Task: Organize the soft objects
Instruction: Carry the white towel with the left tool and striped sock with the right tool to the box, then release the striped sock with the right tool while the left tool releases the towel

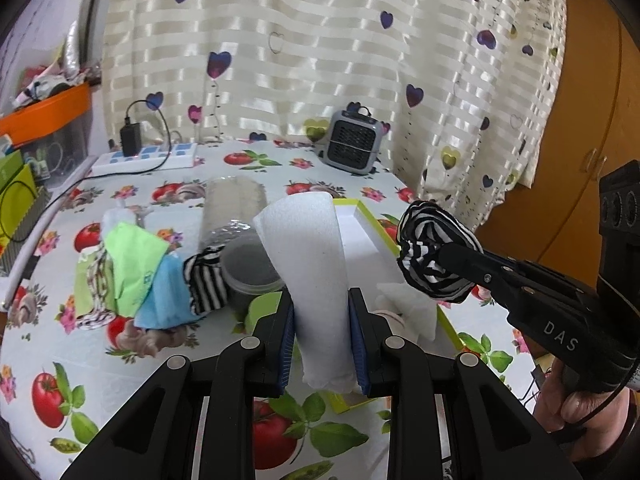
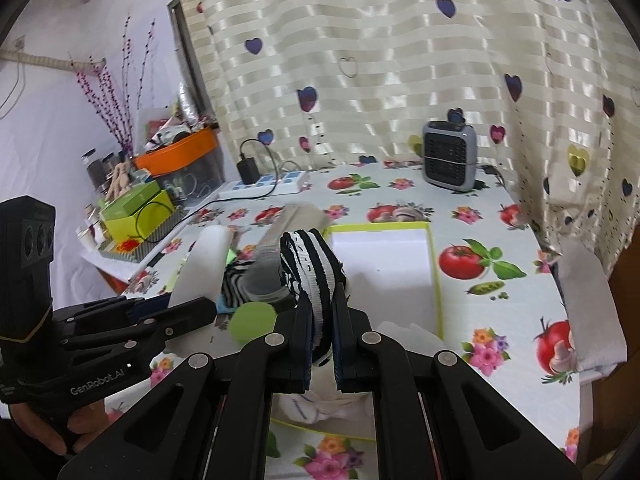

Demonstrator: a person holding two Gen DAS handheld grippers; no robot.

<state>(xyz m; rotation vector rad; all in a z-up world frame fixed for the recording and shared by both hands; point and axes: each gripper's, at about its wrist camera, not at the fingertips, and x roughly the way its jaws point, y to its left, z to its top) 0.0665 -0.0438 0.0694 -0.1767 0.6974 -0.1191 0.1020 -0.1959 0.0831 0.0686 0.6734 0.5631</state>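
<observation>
A grey fan (image 1: 353, 141) stands at the far edge of the worktop (image 1: 132, 364), against the curtain (image 1: 304, 40). Far left lies a power strip (image 1: 148, 158) with a black charger (image 1: 131, 139) plugged in. An orange tub (image 2: 178, 156) sits on clutter left of the worktop.

Matt white foam roll (image 1: 308, 264), striped knit cloth (image 1: 434, 256), glossy satin curtain (image 1: 304, 52), printed tablecloth (image 1: 80, 360)
</observation>
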